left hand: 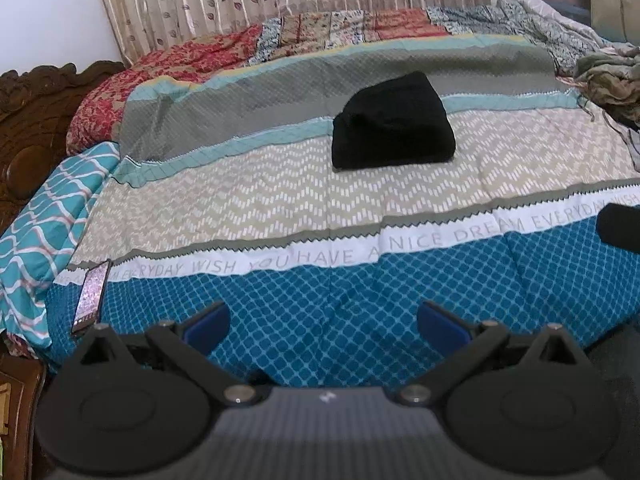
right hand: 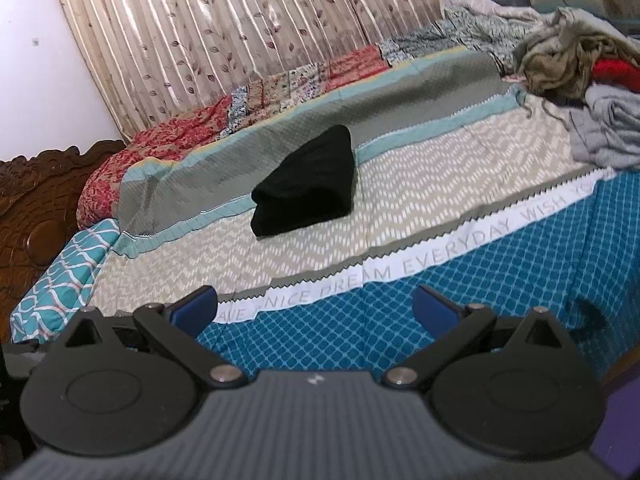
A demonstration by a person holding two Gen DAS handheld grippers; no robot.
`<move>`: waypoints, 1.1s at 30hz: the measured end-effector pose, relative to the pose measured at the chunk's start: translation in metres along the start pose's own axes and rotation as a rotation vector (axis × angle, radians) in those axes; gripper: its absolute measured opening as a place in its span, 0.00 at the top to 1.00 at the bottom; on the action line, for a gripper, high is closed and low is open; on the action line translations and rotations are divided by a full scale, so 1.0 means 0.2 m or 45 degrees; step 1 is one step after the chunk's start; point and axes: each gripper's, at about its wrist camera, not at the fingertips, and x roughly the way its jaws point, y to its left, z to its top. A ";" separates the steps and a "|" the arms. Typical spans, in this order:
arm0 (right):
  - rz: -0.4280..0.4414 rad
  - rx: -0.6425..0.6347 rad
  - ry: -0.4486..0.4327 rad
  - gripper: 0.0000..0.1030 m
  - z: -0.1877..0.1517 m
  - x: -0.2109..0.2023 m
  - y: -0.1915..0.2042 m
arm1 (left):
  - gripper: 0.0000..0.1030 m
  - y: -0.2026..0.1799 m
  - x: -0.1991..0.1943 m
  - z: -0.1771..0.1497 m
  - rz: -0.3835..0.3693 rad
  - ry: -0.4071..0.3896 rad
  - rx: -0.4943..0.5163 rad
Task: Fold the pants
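As the pants lie folded in the middle of the bed, your task looks done; both tongs, left and right, are wide and empty.

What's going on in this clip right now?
A person holds two grippers over a bed. The left gripper and right gripper are both open and empty, near the blue edge of the bedspread. The black pants lie folded in a compact bundle mid-bed, untouched. A pile of unfolded clothes waits at the right.
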 end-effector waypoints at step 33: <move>0.002 0.051 0.074 0.00 0.00 0.04 -0.03 | 0.00 0.01 0.10 -0.02 -0.035 0.165 -0.020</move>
